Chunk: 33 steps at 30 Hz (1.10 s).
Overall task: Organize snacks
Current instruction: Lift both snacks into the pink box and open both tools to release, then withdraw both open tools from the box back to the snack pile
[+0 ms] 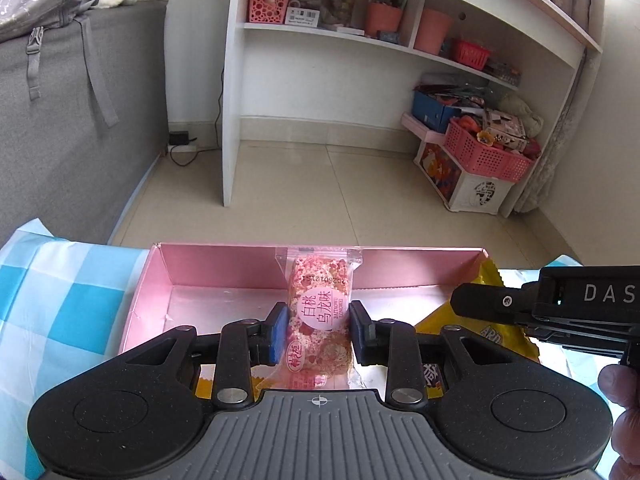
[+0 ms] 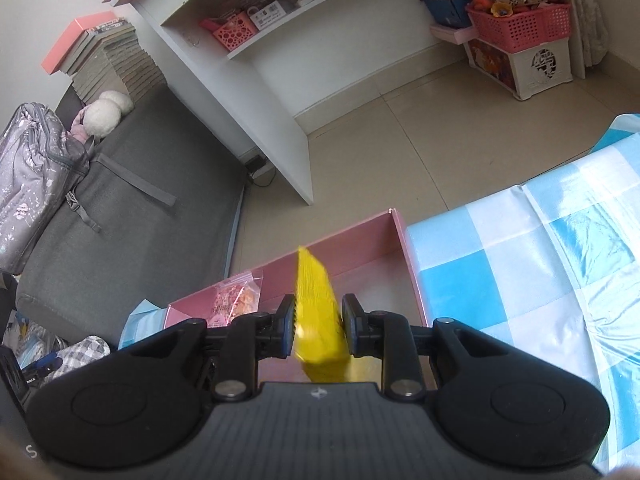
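My left gripper (image 1: 319, 330) is shut on a pink snack bar in a clear wrapper (image 1: 320, 312), held over the open pink box (image 1: 224, 272). The bar also shows in the right wrist view (image 2: 236, 300). My right gripper (image 2: 318, 326) is shut on a yellow snack packet (image 2: 318, 312), held edge-on above the pink box (image 2: 360, 252). In the left wrist view the right gripper's body (image 1: 560, 304) is at the right, with the yellow packet (image 1: 480, 320) under it.
The box sits on a blue-and-white checked cloth (image 1: 60, 292) (image 2: 520, 260) at the table's far edge. Beyond are a tiled floor, a white shelf unit (image 1: 232, 120), a grey sofa (image 1: 60, 120) and pink baskets (image 1: 488, 152).
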Motion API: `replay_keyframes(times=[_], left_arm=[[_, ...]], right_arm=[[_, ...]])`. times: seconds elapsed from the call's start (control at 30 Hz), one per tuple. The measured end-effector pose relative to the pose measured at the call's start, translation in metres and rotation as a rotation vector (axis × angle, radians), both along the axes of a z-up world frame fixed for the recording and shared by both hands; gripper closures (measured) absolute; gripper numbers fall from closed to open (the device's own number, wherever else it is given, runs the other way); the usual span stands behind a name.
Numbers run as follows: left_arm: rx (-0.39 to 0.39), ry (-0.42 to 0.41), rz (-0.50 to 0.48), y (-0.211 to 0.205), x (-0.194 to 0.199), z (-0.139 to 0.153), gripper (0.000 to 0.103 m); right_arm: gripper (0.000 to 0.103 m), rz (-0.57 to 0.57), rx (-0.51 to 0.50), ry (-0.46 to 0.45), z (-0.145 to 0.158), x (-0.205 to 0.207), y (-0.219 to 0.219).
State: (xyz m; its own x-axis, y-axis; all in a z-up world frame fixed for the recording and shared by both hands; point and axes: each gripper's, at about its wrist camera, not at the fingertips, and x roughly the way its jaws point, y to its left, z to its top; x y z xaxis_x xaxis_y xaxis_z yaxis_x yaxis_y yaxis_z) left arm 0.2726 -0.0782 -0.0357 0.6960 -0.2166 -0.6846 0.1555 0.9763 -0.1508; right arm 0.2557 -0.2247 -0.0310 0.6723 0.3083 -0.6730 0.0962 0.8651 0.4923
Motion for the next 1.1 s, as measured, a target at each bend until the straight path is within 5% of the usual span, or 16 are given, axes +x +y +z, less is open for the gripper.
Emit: replay_keyframes(times=[0.07, 0.17, 1.1], left_arm=[[0.002, -0.002, -0.010, -0.001, -0.001, -0.001, 0.070], [0.004, -0.008, -0.010, -0.001, -0.003, 0.000, 0.054], [0.049, 0.035, -0.042, 0.017, -0.104, 0.042, 0.016]], right_arm=[[0.072, -0.010, -0.007, -0.004, 0.001, -0.001, -0.001], [0.051, -0.037, -0.026, -0.008, 0.005, -0.004, -0.002], [0.011, -0.039, -0.155, -0.001, 0.052, -0.078, 0.008]])
